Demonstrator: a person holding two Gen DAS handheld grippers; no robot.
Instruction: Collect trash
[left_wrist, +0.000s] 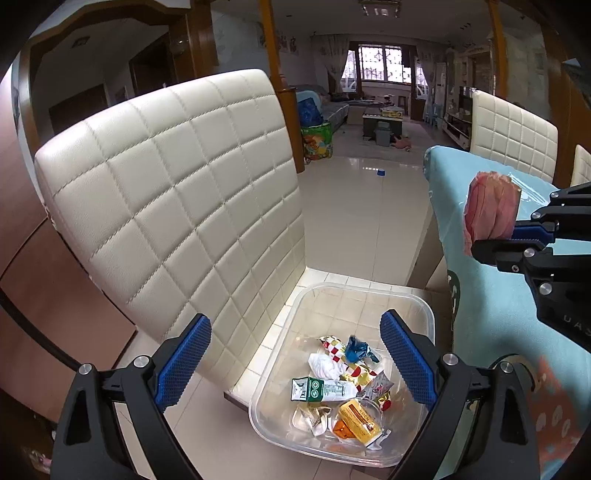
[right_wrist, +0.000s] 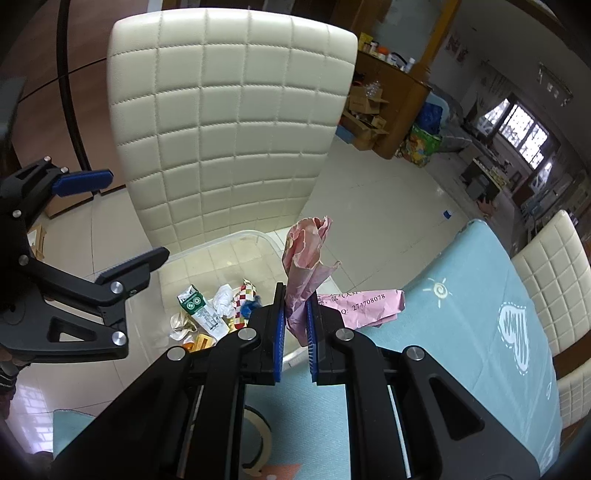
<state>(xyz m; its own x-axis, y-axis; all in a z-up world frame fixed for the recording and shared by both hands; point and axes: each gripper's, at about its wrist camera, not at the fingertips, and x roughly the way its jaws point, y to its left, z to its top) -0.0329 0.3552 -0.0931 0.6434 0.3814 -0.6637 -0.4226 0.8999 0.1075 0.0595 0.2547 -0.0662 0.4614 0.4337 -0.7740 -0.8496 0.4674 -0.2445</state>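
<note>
1. The pink paper (right_wrist: 308, 258), crumpled and creased with torn edges, stands up from the right gripper (right_wrist: 295, 314), whose blue ribbed pads pinch its lower end. It hangs in the open air between the chair and the table edge, just beside the bin's near corner.
2. The bin (left_wrist: 424, 306) is a clear, rounded-corner plastic tub on the chair seat; its rim is unobstructed from above.
3. Inside it lie a green-and-white carton (left_wrist: 325, 389), a white wad (left_wrist: 325, 363), a blue scrap (left_wrist: 356, 349), a red-checked wrapper (left_wrist: 334, 347) and a yellow packet (left_wrist: 360, 419), bunched toward the near side; the far half is bare.
4. The left gripper (left_wrist: 295, 363) hovers over the bin, fingers spread wide with nothing between them.
5. The chair (left_wrist: 177, 192) has a tall quilted cream back, glossy and stitched in squares, walling off the bin's far side.
6. The table (right_wrist: 461, 314), in a soft teal printed cloth, borders the bin; beyond lies open glossy tile floor (left_wrist: 369, 203).
</note>
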